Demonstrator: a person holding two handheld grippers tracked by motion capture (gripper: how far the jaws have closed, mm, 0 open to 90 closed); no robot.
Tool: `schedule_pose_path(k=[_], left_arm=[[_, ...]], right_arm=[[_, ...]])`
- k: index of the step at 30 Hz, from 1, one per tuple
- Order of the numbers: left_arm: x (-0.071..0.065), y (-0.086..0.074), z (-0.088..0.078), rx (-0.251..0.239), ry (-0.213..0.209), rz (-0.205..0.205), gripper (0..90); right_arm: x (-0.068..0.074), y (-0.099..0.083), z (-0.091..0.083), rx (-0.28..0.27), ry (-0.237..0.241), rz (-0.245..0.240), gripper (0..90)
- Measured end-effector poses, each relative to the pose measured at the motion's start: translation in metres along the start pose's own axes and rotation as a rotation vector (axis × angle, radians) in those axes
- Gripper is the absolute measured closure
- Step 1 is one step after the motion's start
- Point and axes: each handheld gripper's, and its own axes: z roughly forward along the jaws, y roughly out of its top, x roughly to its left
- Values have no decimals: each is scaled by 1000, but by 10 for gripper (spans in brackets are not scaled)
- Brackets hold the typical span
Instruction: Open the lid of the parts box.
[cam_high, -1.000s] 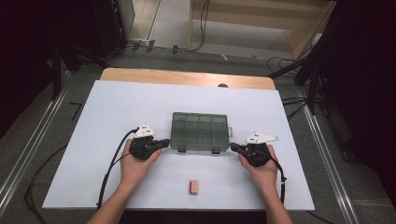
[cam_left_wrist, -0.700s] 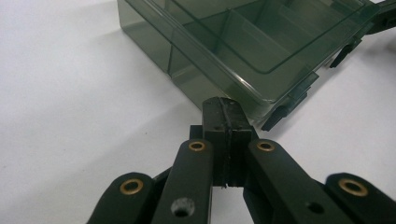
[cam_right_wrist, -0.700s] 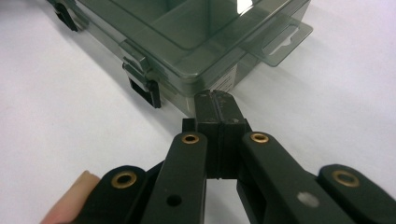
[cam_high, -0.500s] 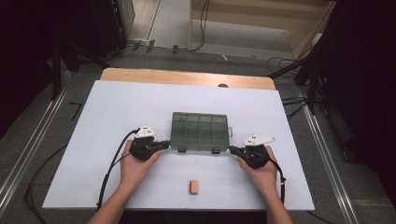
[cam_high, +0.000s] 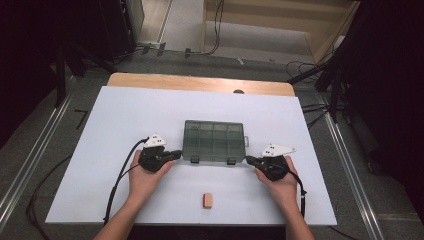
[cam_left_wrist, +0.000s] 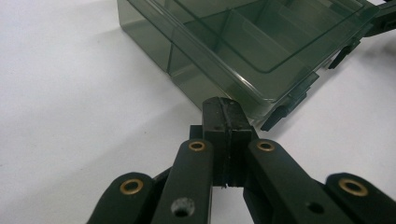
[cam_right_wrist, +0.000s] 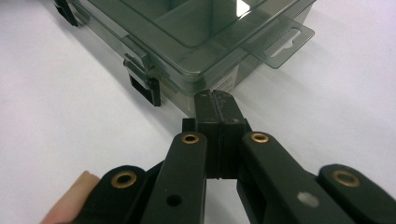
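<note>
your left gripper (cam_high: 172, 155) and right gripper (cam_high: 251, 160) both have their jaws pressed together, clamped on nothing. the compartment box (cam_high: 214, 140) lies between them, its near corners just ahead of each tip, lid closed. risk: pushing with closed tips from one side only would likely skid the box across the white table (cam_high: 125, 115), or catch a front latch (cam_right_wrist: 140, 81).
</note>
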Motion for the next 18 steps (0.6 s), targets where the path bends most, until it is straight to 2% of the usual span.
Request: schedule_pose_path(k=[3, 18], left_arm=[[-1, 0, 0, 3, 7, 2, 900], [1, 1, -1, -18, -14, -7, 900]], right_arm=[[-1, 0, 0, 0, 5, 4, 884], [1, 4, -5, -20, 11, -13, 884]])
